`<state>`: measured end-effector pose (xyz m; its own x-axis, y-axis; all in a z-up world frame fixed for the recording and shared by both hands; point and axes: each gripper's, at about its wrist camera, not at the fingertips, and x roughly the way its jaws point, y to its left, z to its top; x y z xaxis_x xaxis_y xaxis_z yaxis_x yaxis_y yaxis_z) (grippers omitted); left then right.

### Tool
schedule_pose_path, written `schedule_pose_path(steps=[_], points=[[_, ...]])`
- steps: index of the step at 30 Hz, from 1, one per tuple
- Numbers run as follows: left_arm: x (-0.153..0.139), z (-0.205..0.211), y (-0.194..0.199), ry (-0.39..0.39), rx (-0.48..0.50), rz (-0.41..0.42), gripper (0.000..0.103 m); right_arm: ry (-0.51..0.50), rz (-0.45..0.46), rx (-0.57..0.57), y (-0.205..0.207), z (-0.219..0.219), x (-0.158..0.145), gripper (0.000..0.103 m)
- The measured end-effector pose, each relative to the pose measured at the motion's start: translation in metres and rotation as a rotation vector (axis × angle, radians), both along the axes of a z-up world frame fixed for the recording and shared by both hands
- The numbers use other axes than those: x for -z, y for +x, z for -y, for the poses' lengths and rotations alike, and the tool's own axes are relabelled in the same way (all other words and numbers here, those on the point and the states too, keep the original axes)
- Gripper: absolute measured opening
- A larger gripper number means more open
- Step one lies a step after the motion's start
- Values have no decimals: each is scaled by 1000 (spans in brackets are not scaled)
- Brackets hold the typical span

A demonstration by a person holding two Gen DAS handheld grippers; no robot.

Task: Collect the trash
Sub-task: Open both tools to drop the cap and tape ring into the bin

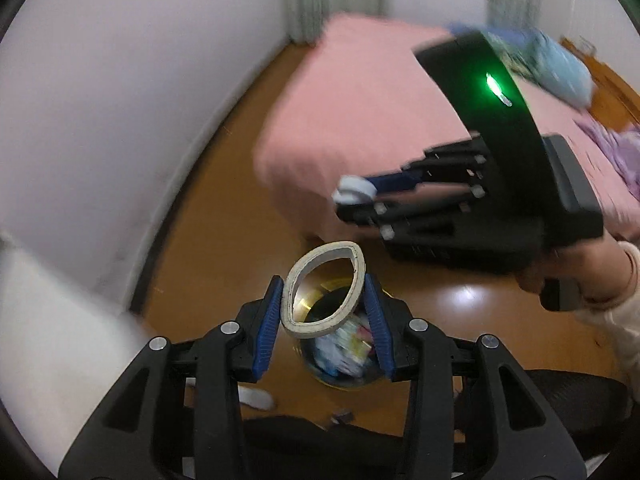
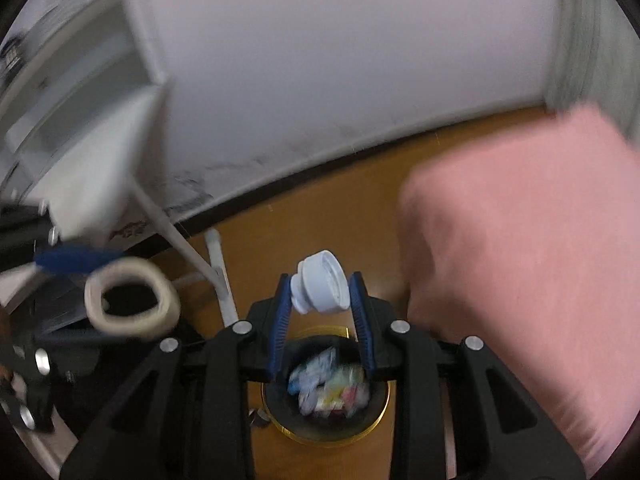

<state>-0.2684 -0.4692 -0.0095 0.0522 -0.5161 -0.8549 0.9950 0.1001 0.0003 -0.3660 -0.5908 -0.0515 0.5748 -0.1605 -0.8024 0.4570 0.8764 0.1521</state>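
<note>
My left gripper [image 1: 325, 294] is shut on a squashed cream tape ring [image 1: 324, 288] and holds it above a gold-rimmed trash bin [image 1: 344, 352] with several scraps inside. My right gripper [image 2: 320, 294] is shut on a white plastic cap [image 2: 320, 286] above the same bin [image 2: 326, 412]. In the left wrist view the right gripper [image 1: 360, 200] shows at the right with the white cap [image 1: 352, 190]. In the right wrist view the tape ring [image 2: 132, 300] shows at the left, blurred.
A pink bed [image 1: 360, 112] stands on the wooden floor [image 1: 224, 216] right of the bin, also seen in the right wrist view [image 2: 528, 264]. A white wall [image 2: 340, 60] runs behind. White furniture [image 2: 88, 160] stands at the left. A dark chair [image 1: 540, 400] is close below.
</note>
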Motion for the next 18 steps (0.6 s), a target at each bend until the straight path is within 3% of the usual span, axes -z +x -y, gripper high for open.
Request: schedule_pose_path(steps=[3, 7, 11, 15, 18], points=[[68, 30, -8, 148, 28, -55, 40, 210, -20, 81, -20, 34, 65, 30], [177, 61, 5, 357, -15, -29, 40, 449, -109, 155, -24, 50, 171, 30], [269, 80, 24, 525, -75, -95, 40, 554, -236, 203, -16, 52, 255, 30], [317, 80, 21, 614, -91, -90, 40, 637, -295, 251, -14, 55, 309, 30], [331, 91, 27, 655, -74, -105, 40, 669, -311, 281, -12, 59, 328, 30]])
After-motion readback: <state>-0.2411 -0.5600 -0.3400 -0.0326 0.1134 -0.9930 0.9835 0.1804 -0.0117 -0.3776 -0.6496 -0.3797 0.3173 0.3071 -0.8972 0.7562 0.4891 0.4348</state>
